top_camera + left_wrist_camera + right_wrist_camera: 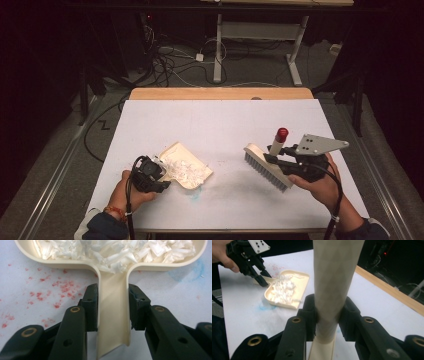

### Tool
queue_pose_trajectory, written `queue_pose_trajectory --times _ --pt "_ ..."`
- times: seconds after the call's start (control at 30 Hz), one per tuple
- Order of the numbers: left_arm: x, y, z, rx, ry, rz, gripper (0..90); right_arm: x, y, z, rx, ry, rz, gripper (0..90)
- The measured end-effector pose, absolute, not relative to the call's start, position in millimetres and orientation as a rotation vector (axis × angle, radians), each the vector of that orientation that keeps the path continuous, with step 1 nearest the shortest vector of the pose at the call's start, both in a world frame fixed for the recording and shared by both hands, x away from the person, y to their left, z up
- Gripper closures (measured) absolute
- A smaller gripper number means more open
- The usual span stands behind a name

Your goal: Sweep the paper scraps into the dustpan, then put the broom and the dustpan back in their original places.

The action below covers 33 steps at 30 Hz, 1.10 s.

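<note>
Sweeping paper scraps into pan. Left gripper (113,307) clamped the dustpan (186,166) by its handle, pan flat on the desk (225,120), at its left front, mouth facing right-and-away, handle running back toward the person. Right gripper (327,315) clamped the brush (266,165) handle, lifted right of centre, bristles down-left, red tip up. Advice: keep pan lip pressed down; draw short strokes toward its mouth.

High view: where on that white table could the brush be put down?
The far half of the table, behind the dustpan and brush, is bare, as is the strip between them. The near corners are crowded by hands.
</note>
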<state>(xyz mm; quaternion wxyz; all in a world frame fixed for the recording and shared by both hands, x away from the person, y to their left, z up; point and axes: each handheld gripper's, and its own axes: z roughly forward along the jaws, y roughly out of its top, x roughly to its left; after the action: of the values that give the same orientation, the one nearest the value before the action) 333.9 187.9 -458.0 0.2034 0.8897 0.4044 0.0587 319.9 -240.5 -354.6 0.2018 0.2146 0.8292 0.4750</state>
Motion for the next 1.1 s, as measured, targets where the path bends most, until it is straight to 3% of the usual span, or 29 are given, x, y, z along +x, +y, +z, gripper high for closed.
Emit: queue_pose_trajectory --times 0.3,0.6,1.1 --pt "335 191 -459 2.467 1.149 0.169 63.2 308 -281 -362 0.674 2.360 1.352 70.7" --pt "335 195 -460 2.431 1.190 0.183 63.1 302 -288 -366 0.566 2.546 1.344 70.6" --pt "348 205 -464 2.305 1.326 0.234 62.2 340 -300 -375 0.690 2.606 1.233 65.8"
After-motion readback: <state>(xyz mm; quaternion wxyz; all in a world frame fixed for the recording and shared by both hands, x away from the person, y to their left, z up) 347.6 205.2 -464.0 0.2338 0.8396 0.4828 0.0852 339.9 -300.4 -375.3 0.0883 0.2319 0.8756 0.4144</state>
